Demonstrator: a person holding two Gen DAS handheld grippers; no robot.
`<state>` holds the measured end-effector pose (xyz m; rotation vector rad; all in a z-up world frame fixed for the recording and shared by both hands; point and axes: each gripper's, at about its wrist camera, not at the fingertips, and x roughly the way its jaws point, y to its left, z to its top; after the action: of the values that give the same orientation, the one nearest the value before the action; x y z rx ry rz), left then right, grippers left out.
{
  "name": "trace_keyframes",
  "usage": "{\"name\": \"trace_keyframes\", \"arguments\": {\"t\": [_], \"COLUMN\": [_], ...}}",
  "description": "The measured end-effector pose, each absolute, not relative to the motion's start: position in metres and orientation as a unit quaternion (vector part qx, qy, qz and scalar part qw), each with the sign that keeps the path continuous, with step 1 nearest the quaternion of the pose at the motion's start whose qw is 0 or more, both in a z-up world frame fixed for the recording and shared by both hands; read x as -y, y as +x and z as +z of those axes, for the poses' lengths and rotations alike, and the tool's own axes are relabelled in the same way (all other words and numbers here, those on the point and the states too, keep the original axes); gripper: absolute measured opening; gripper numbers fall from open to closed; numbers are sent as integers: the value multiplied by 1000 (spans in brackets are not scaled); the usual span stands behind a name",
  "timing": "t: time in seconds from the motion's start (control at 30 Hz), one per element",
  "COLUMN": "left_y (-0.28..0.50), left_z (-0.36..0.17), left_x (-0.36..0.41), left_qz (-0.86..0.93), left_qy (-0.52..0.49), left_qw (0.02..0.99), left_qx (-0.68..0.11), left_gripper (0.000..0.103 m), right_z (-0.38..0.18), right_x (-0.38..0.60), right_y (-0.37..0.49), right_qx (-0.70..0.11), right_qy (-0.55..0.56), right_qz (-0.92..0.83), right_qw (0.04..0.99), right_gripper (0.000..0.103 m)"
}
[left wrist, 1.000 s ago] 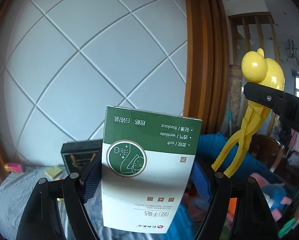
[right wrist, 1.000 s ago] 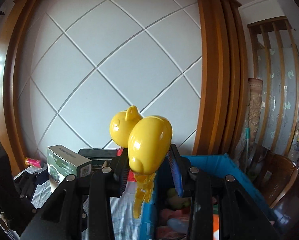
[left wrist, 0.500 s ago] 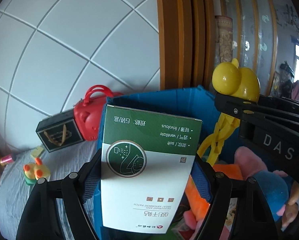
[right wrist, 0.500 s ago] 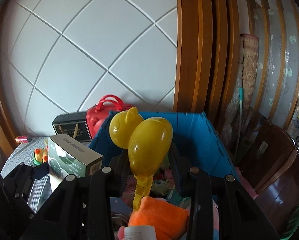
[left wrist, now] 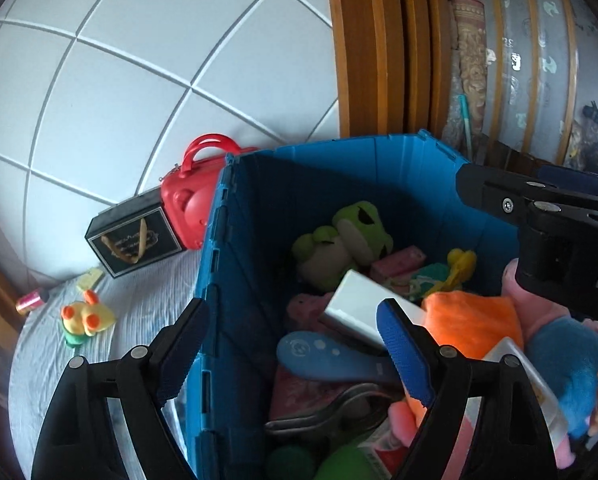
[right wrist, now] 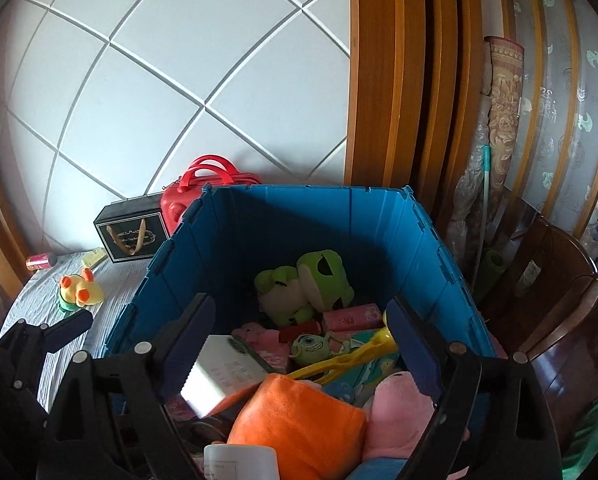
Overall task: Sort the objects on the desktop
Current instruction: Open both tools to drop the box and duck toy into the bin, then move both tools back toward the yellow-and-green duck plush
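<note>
The blue bin (left wrist: 339, 184) (right wrist: 299, 220) is full of toys. A green-and-white box (left wrist: 359, 308) (right wrist: 223, 376) lies tilted on the pile inside it. My left gripper (left wrist: 295, 344) hangs over the bin's left wall, jaws opening, and its pads touch nothing. The yellow toy tongs (right wrist: 339, 362) lie in the bin among the plush toys, with their yellow end (left wrist: 461, 268) also showing in the left wrist view. My right gripper (right wrist: 303, 336) is above the bin's near side, jaws opening with nothing held.
Left of the bin on the grey cloth (right wrist: 111, 280) are a red case (right wrist: 195, 196), a black gift box (right wrist: 133, 236), a yellow duck toy (right wrist: 79, 290) and a pink roll (right wrist: 41, 261). A wooden chair (right wrist: 559, 320) stands to the right. A green frog plush (right wrist: 303, 288) and an orange plush (right wrist: 299, 424) fill the bin.
Both grippers have tipped down over the bin. The left one has let go of the box and the right one of the yellow tongs; both things now lie in the bin.
</note>
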<state>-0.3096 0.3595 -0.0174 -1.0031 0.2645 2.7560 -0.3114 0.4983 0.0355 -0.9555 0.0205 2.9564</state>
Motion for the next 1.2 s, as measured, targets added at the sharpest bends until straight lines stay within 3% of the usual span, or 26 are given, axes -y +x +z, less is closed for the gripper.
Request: {"name": "trace_keyframes", "arguments": {"t": [0.07,0.13,0.63,0.87,1.2], "left_y": [-307,-304,-280,-274,-266], "left_z": [-18,-19,-6,0,-20], "left_x": [-358,-357,-307,-226,-57], "left_qz": [932,934,945,953,951], "left_qy": [-336,-332,-305,-294,-308], "left_qw": [98,99,95,63,14], "left_qx": [-91,-90,-68,-39,-21], "left_gripper": [86,86,86,86,86], "right_z": [35,35,50,65,64], "right_x": [-501,-504,-490,-428,-265], "right_y": [-308,-305,-276,-263,-267], "right_qx": [-9,-12,-28,-22,-10], "right_qy": [-305,-303,-281,-259,-242], "right_qz": [952,953,959,965,969], "right_qw": [20,22,34,9,-51], "right_gripper": [90,98,103,103,103]}}
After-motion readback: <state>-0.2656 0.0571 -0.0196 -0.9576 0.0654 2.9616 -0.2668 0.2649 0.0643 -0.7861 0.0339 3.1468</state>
